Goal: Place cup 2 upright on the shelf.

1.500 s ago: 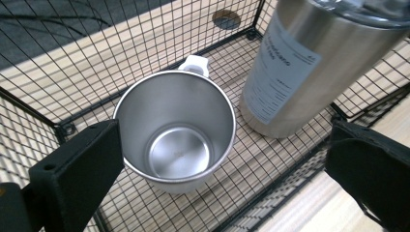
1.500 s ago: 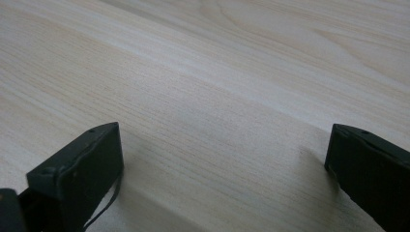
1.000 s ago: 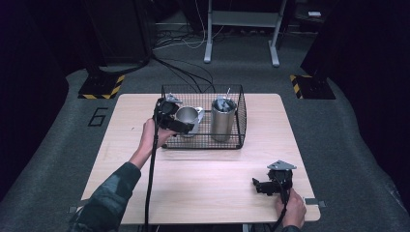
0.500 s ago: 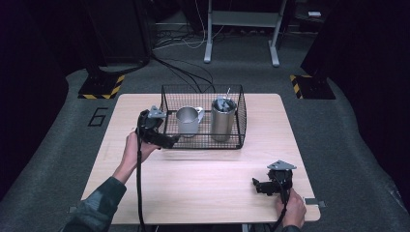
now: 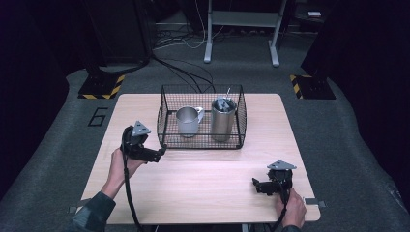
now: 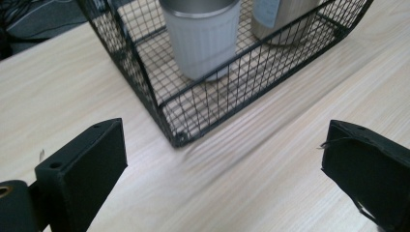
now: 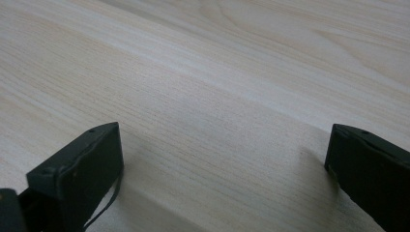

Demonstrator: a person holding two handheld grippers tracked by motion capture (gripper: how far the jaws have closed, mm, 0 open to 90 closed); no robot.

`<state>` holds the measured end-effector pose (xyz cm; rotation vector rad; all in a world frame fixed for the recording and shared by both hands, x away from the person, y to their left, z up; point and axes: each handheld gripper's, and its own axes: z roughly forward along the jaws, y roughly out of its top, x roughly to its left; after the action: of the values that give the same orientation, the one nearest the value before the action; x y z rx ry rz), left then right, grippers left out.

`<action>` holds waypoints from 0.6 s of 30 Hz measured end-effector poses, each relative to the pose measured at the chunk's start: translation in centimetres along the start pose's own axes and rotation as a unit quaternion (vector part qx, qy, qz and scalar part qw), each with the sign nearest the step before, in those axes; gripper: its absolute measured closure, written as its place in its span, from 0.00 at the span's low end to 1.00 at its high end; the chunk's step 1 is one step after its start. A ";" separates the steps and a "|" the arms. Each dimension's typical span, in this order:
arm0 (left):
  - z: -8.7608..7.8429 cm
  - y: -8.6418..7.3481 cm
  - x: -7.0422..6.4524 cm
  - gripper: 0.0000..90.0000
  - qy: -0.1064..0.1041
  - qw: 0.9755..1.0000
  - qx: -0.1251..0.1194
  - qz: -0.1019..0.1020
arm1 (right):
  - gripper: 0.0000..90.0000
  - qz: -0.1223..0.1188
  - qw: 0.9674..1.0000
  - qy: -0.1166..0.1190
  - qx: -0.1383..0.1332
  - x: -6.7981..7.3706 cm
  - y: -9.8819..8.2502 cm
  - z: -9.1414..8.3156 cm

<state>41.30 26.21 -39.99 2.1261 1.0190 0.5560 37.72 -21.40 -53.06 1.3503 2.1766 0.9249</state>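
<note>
A black wire basket (image 5: 167, 126) stands at the middle back of the wooden table (image 5: 203, 169). Inside it a white mug (image 5: 187, 121) stands on the left and a tall steel tumbler (image 5: 223, 119) on the right. My left gripper (image 5: 161, 151) is open and empty, just off the basket's front left corner. In the left gripper view that basket corner (image 6: 176, 137) lies between the wide jaws, with the mug (image 6: 203, 38) behind the mesh. My right gripper (image 5: 256, 184) rests open and empty at the table's front right, over bare wood (image 7: 217, 111).
Beyond the table lie dark floor mats, cables and a metal stand's legs (image 5: 240, 29). Yellow-black striped blocks (image 5: 101, 87) sit on the floor at the back left and back right. The table's front edge is close behind both hands.
My left gripper has drawn back out of the basket, moving left and toward the front, leaving the mug standing inside. The right gripper has stayed still.
</note>
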 end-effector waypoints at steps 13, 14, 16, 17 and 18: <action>0.2 -6.6 1.1 0.02 0.021 0.998 0.036 -0.036 | 0.00 0.000 1.000 0.001 0.001 0.0 0.0 0.0; 0.2 -7.0 1.2 0.02 0.021 0.998 0.039 -0.038 | 0.00 -0.001 1.000 0.001 0.000 0.0 0.0 0.0; 0.4 -8.4 1.4 0.02 0.027 0.998 0.044 -0.045 | 0.00 -0.001 1.000 0.001 0.000 0.0 0.0 0.0; 0.4 -8.9 1.4 0.02 0.026 0.997 0.049 -0.046 | 0.00 -0.001 1.000 0.001 0.001 0.0 0.0 0.0; 0.6 -9.4 1.5 0.02 0.029 0.997 0.050 -0.051 | 0.00 -0.001 1.000 0.001 0.000 0.0 0.0 0.0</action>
<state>37.89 31.32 -47.31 2.1412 1.2033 0.5309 37.74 -21.42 -53.05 1.3482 2.1792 0.9248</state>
